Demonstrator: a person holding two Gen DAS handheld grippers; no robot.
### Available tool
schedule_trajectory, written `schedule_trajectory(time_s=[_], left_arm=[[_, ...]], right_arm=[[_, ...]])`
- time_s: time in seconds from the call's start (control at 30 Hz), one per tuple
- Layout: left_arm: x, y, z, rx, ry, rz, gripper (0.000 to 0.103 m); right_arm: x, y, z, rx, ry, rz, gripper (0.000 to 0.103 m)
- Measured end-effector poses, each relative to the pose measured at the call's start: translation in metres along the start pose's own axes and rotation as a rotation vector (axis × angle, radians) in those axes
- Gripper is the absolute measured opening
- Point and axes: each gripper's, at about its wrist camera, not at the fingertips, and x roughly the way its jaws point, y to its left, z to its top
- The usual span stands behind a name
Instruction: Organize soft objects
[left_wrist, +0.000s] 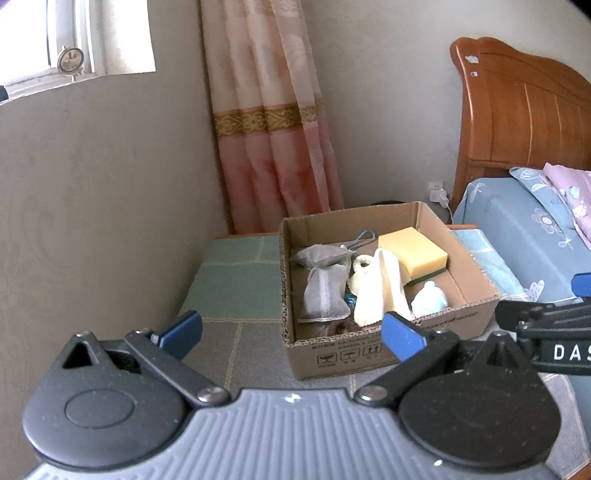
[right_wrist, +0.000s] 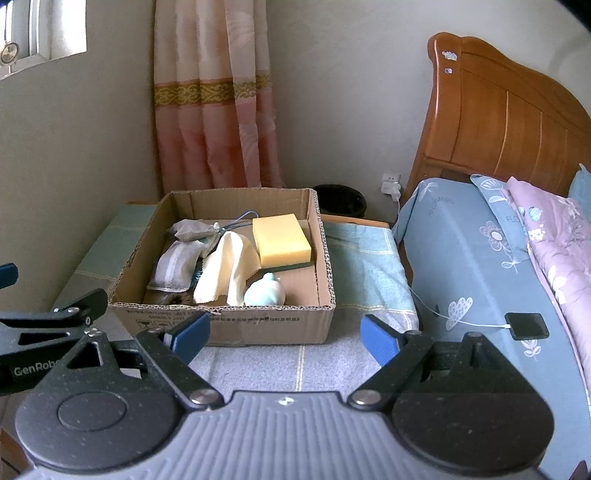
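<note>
1. Your soft things all lie inside the open cardboard box (right_wrist: 229, 325), which sits on the checked cloth of the desk (right_wrist: 362, 266), at 12 o'clock from the left tongs and 11 o'clock from the right tongs.
2. In the box, a yellow sponge block (right_wrist: 282, 240) with a dark green underside fills the 1 o'clock corner. A cream cloth (right_wrist: 225, 269) drapes loosely through the middle. Two grey fabric pouches (right_wrist: 173, 266) lie at 9 and 10 o'clock, and a pale mint soft toy (right_wrist: 264, 291) rests against the near wall at 5 o'clock.
3. Your left tongs (left_wrist: 291, 332) stand wide with nothing between the blue pads, hovering just short of the box's near corner and tilted downward.
4. Your right tongs (right_wrist: 284, 336) also stand wide and empty, tilted downward just before the box's front wall.
5. At 3 o'clock of the desk stands a bed (right_wrist: 461, 258) with a blue flowered sheet, a wooden headboard (right_wrist: 498, 122) and a phone (right_wrist: 526, 326) on a white cable. A pink curtain (right_wrist: 214, 110) hangs at 12 o'clock behind the box, with a dark bin (right_wrist: 343, 203) beside it.
</note>
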Motion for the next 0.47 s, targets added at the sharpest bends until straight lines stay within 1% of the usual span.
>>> schedule_trajectory(time_s=[0.47], left_arm=[[0.0001, 0.0013, 0.0006, -0.002, 0.002, 0.005, 0.102]], right_arm=[[-0.0009, 0.0004, 0.0012, -0.005, -0.001, 0.004, 0.092]])
